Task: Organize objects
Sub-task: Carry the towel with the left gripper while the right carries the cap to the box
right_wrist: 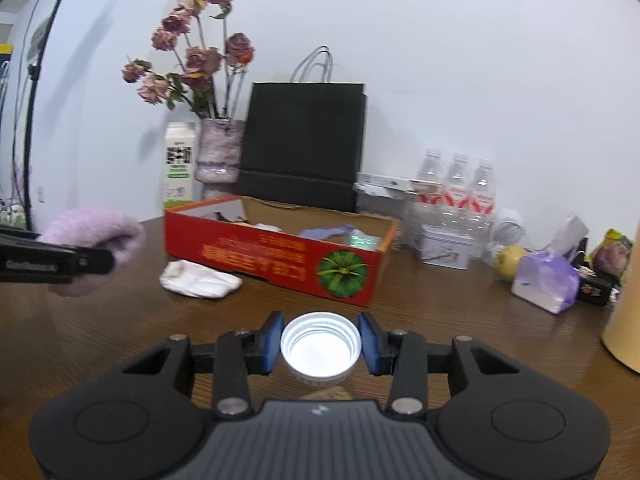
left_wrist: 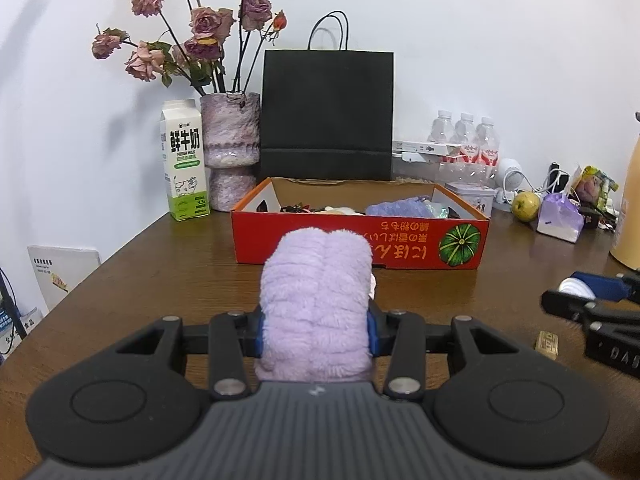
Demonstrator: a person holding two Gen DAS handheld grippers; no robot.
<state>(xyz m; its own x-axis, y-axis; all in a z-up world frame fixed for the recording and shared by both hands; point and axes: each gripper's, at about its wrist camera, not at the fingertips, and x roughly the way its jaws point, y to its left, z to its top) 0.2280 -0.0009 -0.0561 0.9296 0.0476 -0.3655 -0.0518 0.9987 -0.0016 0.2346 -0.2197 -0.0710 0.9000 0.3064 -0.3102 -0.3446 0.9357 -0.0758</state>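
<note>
box contents point(left_wrist: 360, 206) partly hidden, yellow container point(left_wrist: 628, 216) cut off

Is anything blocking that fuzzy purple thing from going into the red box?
Nothing visible does. The left claw holds the fuzzy purple sock just short of the red box, whose top is open. Only bare table lies between.

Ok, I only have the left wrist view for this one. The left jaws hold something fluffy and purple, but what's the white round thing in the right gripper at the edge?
Observer: It's a white bottle cap, open side up. The right gripper has its jaws against both sides of it.
Reviewer: Is anything hidden behind the purple thing?
Observer: Yes. A crumpled white cloth lies on the table, just in front of the red box.
</note>
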